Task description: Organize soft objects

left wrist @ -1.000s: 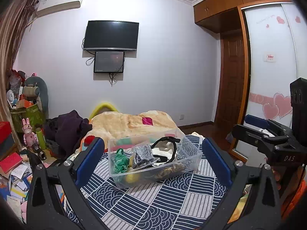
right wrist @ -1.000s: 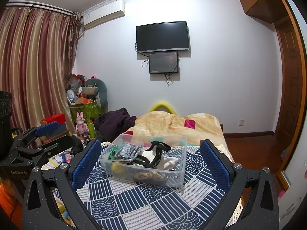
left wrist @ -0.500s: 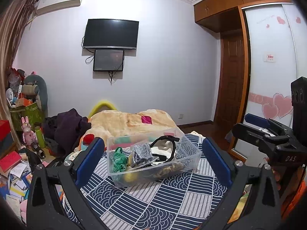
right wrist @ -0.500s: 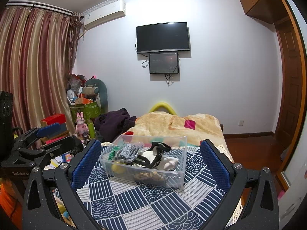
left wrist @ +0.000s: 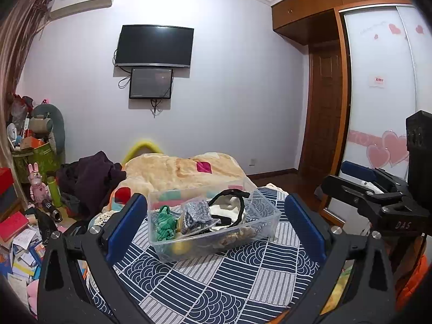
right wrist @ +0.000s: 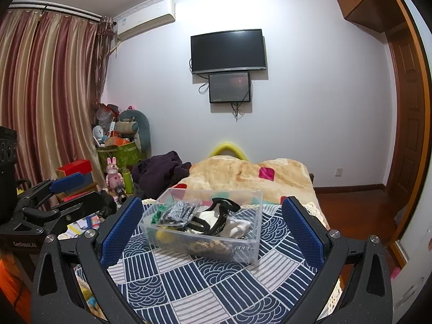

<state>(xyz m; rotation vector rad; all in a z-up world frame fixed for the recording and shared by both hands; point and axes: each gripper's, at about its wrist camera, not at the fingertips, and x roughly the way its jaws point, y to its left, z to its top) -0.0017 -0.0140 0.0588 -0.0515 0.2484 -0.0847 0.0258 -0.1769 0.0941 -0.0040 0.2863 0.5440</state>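
Observation:
A clear plastic bin [left wrist: 259,232] sits on the blue patterned cloth [left wrist: 216,283] on the bed; it also shows in the right wrist view [right wrist: 243,251]. It holds a green knitted item [left wrist: 164,224], a grey sparkly bag [left wrist: 195,214], a black band [left wrist: 232,199], white fabric and a yellow item. My left gripper [left wrist: 214,224] is open and empty, held above the cloth in front of the bin. My right gripper [right wrist: 212,229] is open and empty, likewise in front of the bin. Each gripper shows at the edge of the other's view.
A tan blanket [left wrist: 183,170] and a dark purple garment [left wrist: 91,172] lie beyond the bin. Clutter, books and a pink bunny toy [left wrist: 36,181] crowd the floor at left. A wardrobe [left wrist: 378,94] and door stand at right. A TV [left wrist: 155,46] hangs on the wall.
The left wrist view has shifted slightly, with the bin a little lower and nearer. Both grippers stay open and nothing was grasped.

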